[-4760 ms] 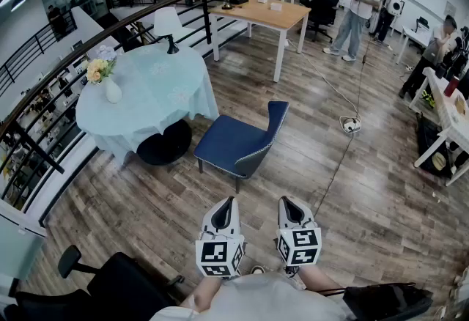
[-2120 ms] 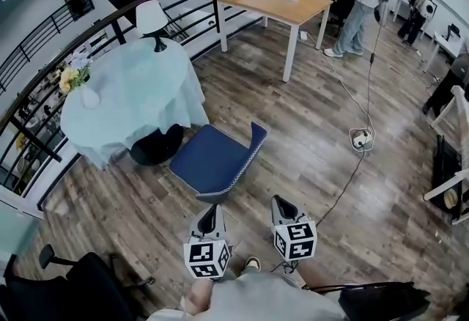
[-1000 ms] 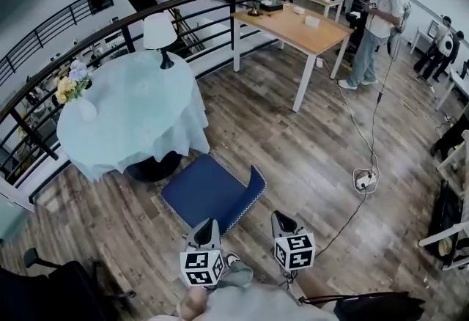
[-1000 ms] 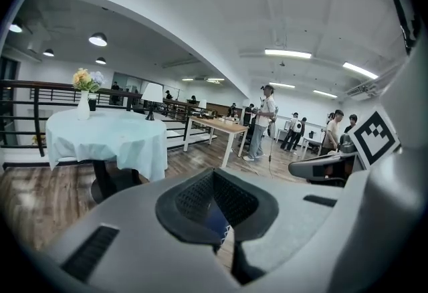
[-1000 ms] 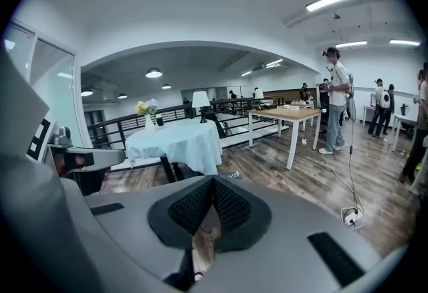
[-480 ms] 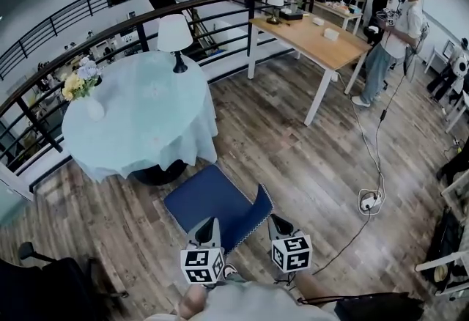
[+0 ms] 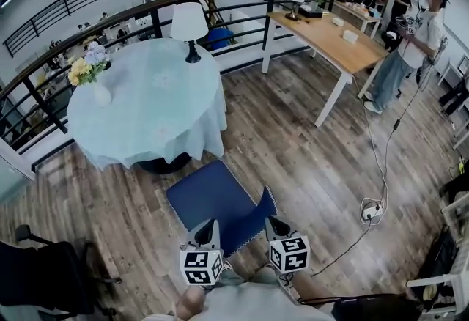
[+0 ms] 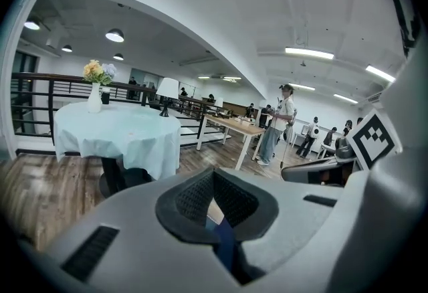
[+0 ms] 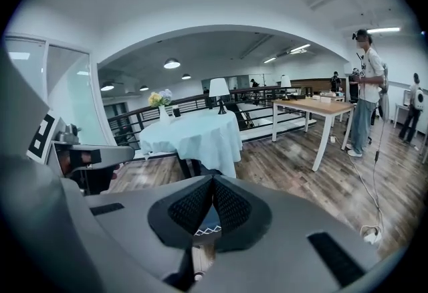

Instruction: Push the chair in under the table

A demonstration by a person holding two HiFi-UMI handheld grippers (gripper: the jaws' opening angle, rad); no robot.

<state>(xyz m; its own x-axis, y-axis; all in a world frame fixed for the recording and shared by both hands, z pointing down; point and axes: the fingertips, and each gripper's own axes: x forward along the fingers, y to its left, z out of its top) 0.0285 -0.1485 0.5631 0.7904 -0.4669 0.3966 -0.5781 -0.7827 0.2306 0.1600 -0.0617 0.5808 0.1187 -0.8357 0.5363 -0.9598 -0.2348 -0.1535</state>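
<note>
In the head view I see a round table (image 7: 146, 103) draped in a smooth pale-blue cloth that hangs in soft folds, with a white-shaded lamp (image 7: 189, 23) and a white vase of flowers (image 7: 97, 89) on it. The floor (image 7: 308, 158) is grey-brown wood plank. The chair (image 7: 212, 198) is upholstered in matte deep blue, with a squarish seat and a curved back edged in a pale patterned trim. It stands just beside the table, its seat facing the cloth's hem and its back towards me. The left gripper (image 7: 210, 224) and right gripper (image 7: 272, 223), both grey plastic, point at the chair's back from either side; I cannot tell whether either touches it. In the left gripper view the left gripper (image 8: 214, 176) has its dark, cross-hatched pads pressed together with nothing held, and a sliver of the chair's blue shows below them. The table (image 8: 117, 134) stands beyond. In the right gripper view the right gripper (image 9: 212, 181) is likewise closed and empty. The chair's zigzag-patterned trim (image 9: 207, 228) shows under the textured pads, and the table (image 9: 194, 134) is ahead.
</note>
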